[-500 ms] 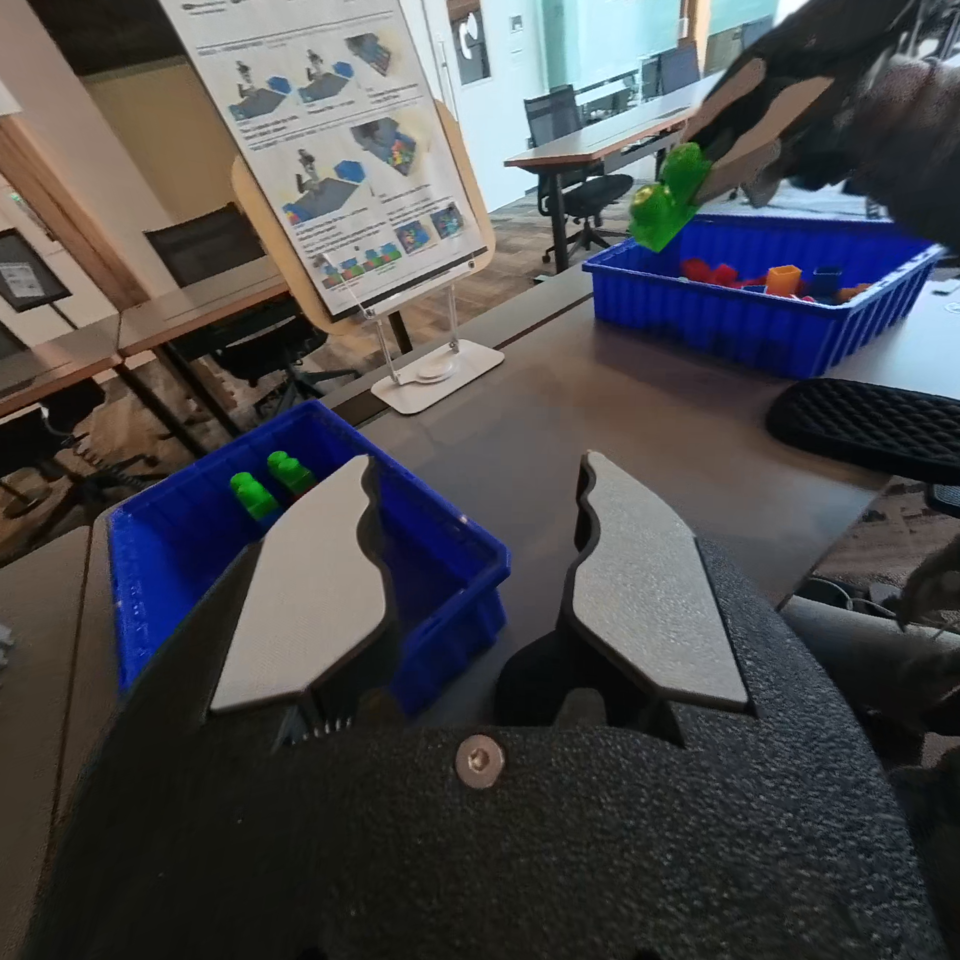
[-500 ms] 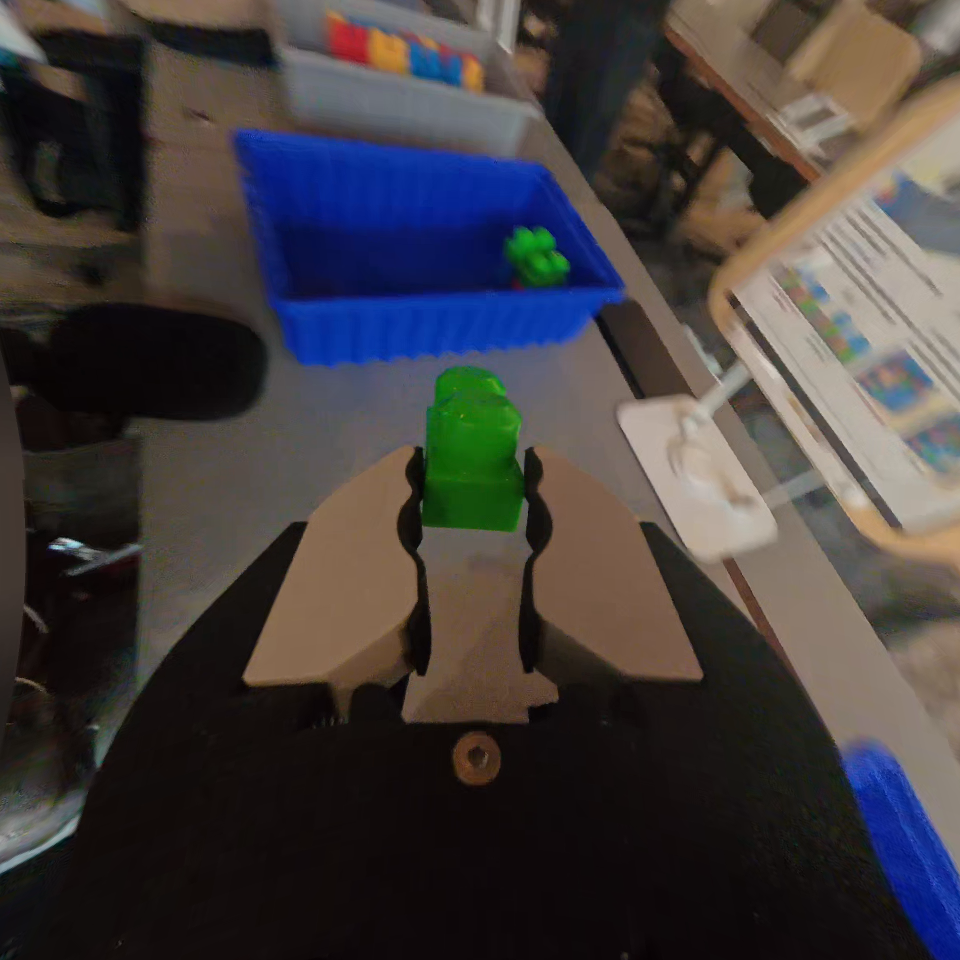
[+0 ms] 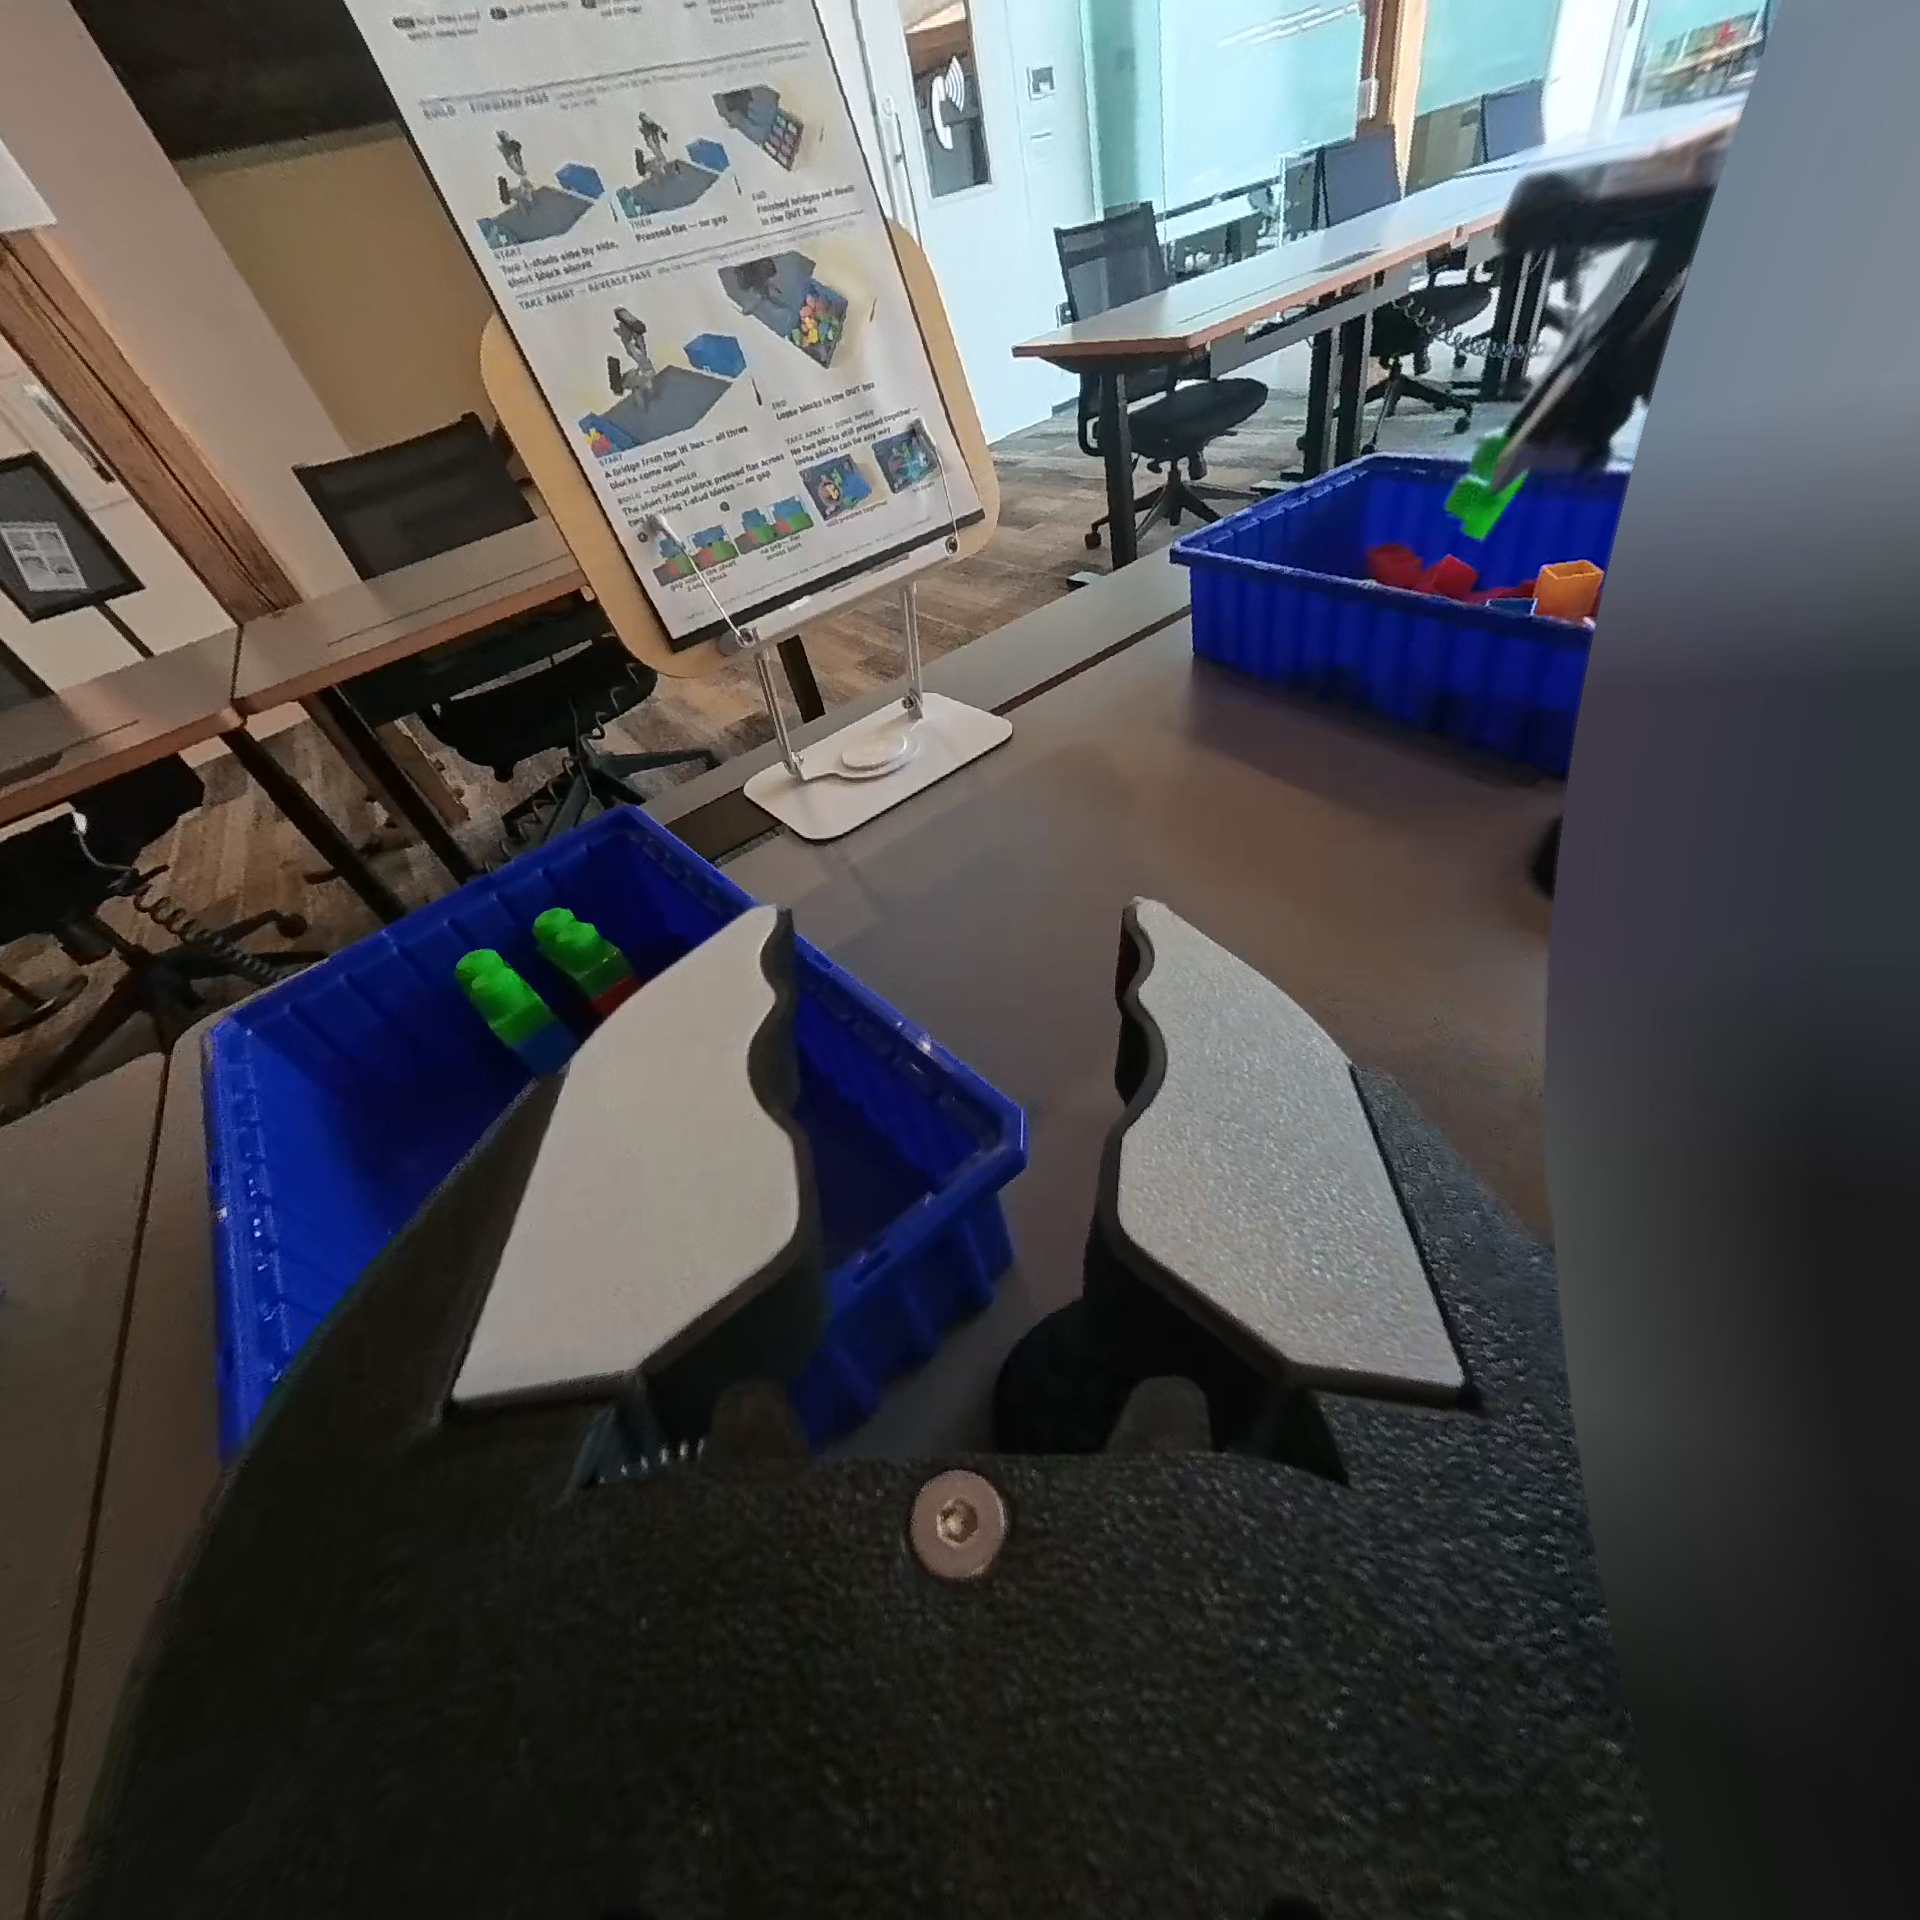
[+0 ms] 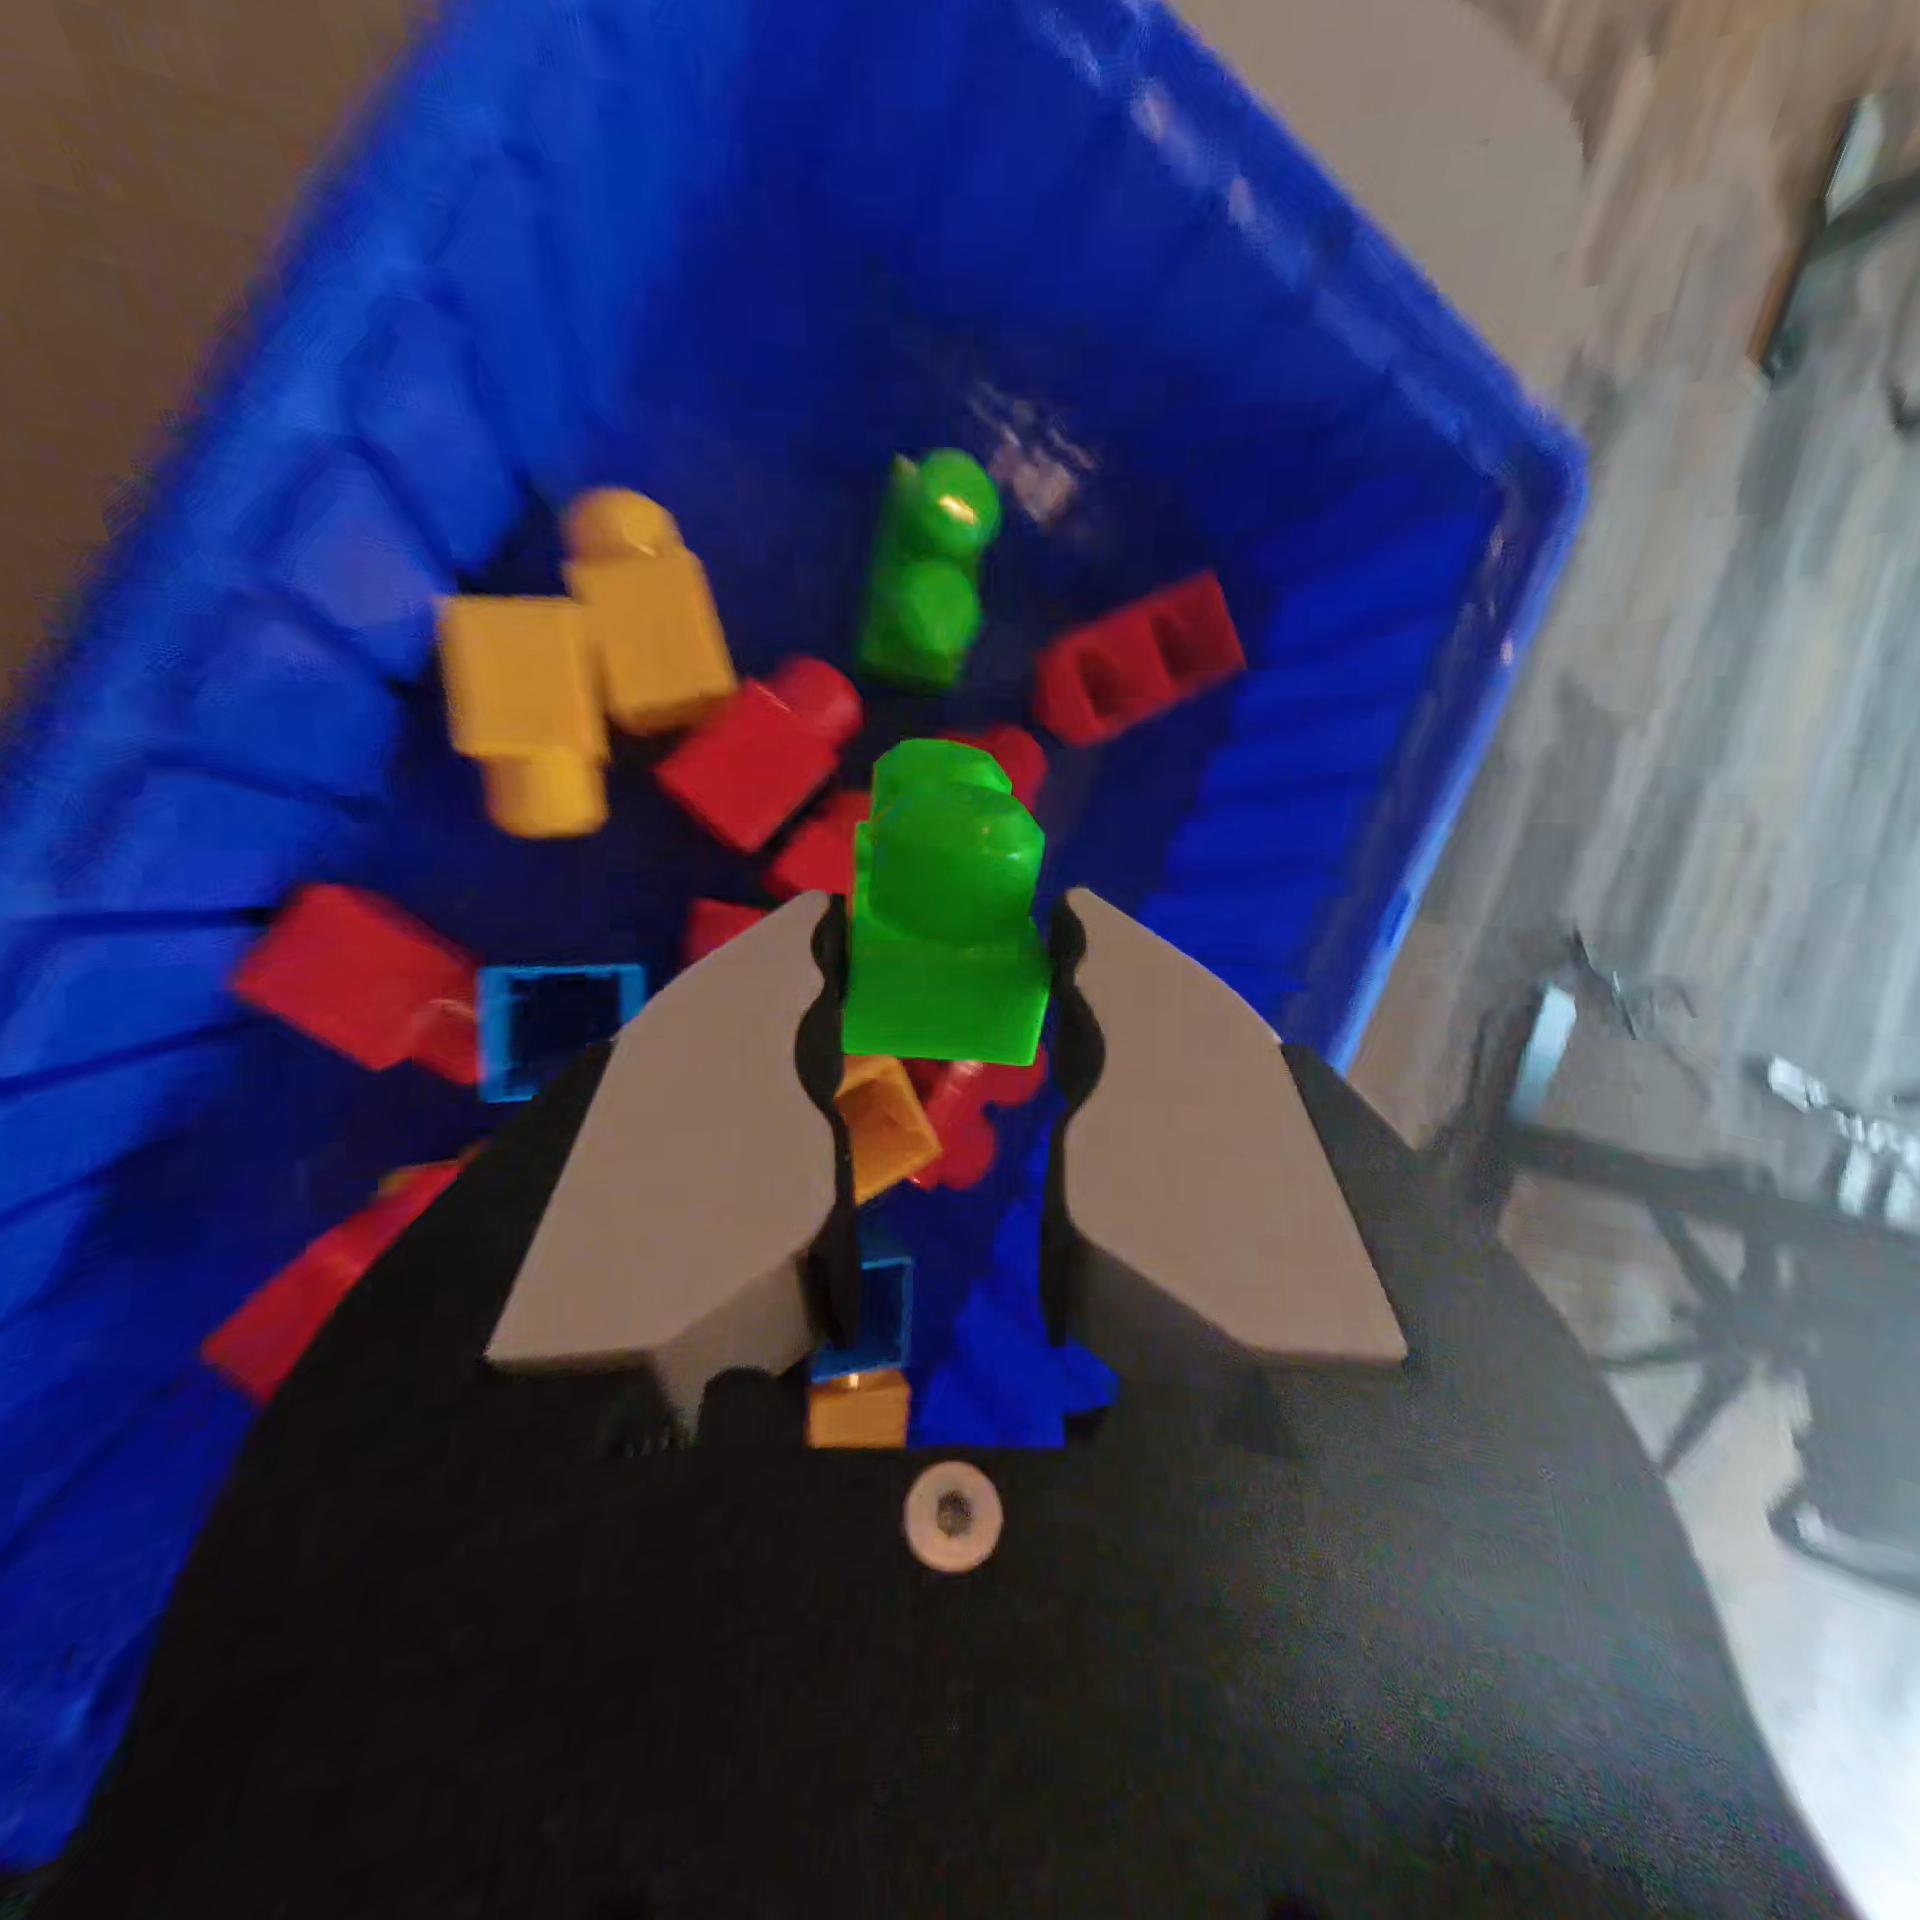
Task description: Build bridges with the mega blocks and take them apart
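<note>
Green block [image 4: 940,935] clamped in right tongs [image 4: 945,997] over blue bin [image 4: 1455,727] — left tongs [image 3: 951,997] apart, printed instruction sheet [image 3: 707,312]

The left wrist view looks low and forward across the worktop [image 3: 1195,862], close over one blue bin [image 3: 935,1174], toward the far bin [image 3: 1382,634]. The right wrist view tilts steeply down, close above that far bin [image 4: 1475,582]. Both views share the far bin and its blocks [image 4: 758,753].
</note>
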